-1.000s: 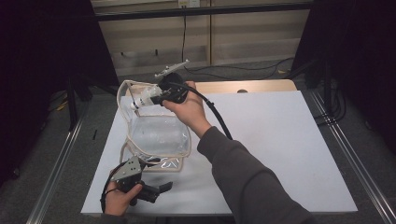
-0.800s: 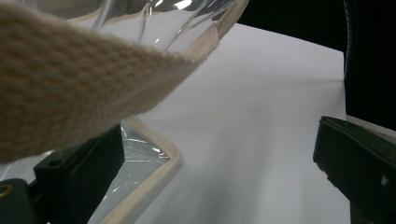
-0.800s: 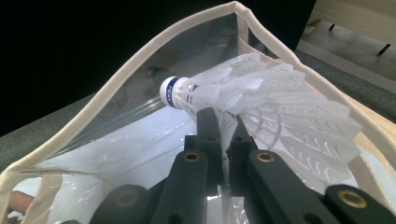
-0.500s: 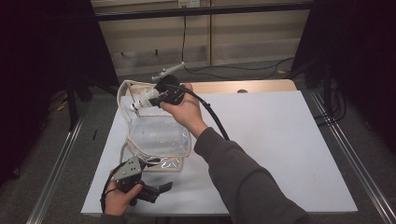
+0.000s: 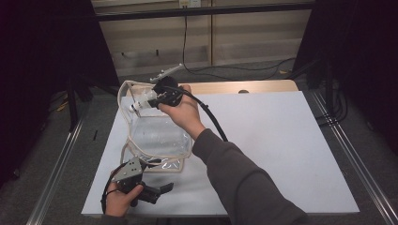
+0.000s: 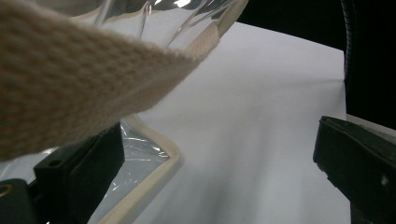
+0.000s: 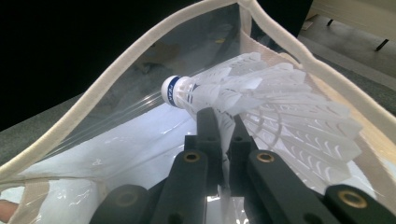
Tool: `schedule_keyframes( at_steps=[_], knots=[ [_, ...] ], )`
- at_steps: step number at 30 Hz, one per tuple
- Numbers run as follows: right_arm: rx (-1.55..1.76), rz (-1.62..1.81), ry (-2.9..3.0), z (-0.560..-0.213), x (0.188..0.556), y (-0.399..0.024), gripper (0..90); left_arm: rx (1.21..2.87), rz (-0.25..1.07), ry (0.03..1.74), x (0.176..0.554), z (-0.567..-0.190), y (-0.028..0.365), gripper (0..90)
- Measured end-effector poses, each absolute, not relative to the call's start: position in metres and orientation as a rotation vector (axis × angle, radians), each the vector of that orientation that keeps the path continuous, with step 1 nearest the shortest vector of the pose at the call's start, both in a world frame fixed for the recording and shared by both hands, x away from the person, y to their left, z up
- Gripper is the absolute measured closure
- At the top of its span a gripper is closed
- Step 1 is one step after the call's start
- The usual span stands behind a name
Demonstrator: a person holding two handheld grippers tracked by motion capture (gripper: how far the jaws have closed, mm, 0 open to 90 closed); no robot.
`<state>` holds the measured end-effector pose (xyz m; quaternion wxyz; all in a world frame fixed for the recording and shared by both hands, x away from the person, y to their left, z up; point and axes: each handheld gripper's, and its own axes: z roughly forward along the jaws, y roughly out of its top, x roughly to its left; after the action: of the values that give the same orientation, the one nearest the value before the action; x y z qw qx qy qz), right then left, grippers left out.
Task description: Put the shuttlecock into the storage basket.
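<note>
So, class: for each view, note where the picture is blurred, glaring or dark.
Left gripper view: the woven strap is close and soft-focused. Right gripper view: the shuttlecock is sharp, with glare on the clear bag. High view: dark surroundings, evenly lit table.

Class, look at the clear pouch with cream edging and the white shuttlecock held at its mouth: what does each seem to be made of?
Clear pouch with cream edging: glossy see-through plastic film, probably vinyl, judging by creases and glare; its edging shows a coarse woven fabric texture. White shuttlecock: matte vanes with barb lines suggest feathers, possibly synthetic; its rounded white tip looks smooth, material unclear.
</note>
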<state>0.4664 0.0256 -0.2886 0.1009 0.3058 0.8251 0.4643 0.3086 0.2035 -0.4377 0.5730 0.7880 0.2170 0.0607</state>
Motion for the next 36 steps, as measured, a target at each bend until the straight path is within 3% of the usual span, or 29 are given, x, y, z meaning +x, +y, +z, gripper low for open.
schedule_keyframes(
  at_steps=[36],
  knots=[
    [0.929,1.323,2.462,-0.307,0.471,0.046,88.3,1.851,0.143,0.508,0.308,-0.438,0.203,2.0]
  ],
)
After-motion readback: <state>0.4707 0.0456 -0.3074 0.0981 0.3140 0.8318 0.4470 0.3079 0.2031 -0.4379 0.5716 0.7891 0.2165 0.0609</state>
